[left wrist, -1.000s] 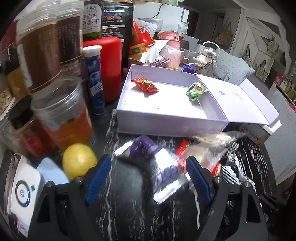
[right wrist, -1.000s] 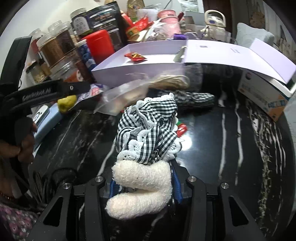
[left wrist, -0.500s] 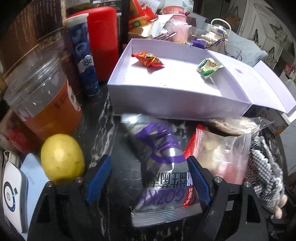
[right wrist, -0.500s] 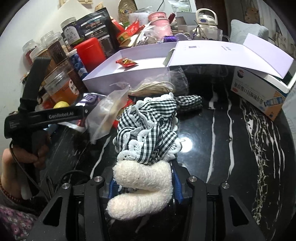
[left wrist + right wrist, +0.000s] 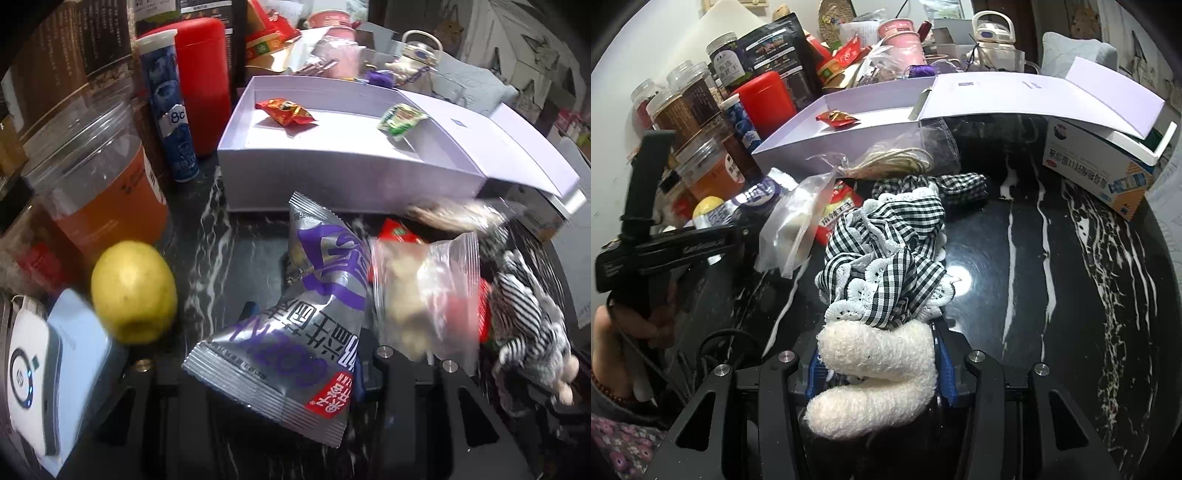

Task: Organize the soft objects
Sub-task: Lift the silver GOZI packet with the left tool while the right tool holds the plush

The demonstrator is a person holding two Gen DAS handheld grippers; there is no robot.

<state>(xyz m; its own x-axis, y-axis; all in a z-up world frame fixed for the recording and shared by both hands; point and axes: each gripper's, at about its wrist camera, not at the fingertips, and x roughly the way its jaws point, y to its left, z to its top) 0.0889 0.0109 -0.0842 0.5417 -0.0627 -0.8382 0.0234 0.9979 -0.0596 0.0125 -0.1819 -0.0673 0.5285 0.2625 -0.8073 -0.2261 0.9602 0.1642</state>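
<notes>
both grippers are loaded from where i watch. left gripper (image 5: 303, 354) has its blue fingers pinched on a silver and purple foil snack packet (image 5: 295, 347), tilted above the black marble table (image 5: 240, 258), just beside a clear plastic zip bag (image 5: 424, 295). right gripper (image 5: 879, 365) is clamped on a fluffy white plush piece with black and white gingham cloth trimmed in lace (image 5: 886, 266). beyond sits an open lilac cardboard box (image 5: 332, 173) holding a red candy wrapper (image 5: 284, 110) and a green sachet (image 5: 400, 118). a yellow lemon (image 5: 135, 291) lies left.
</notes>
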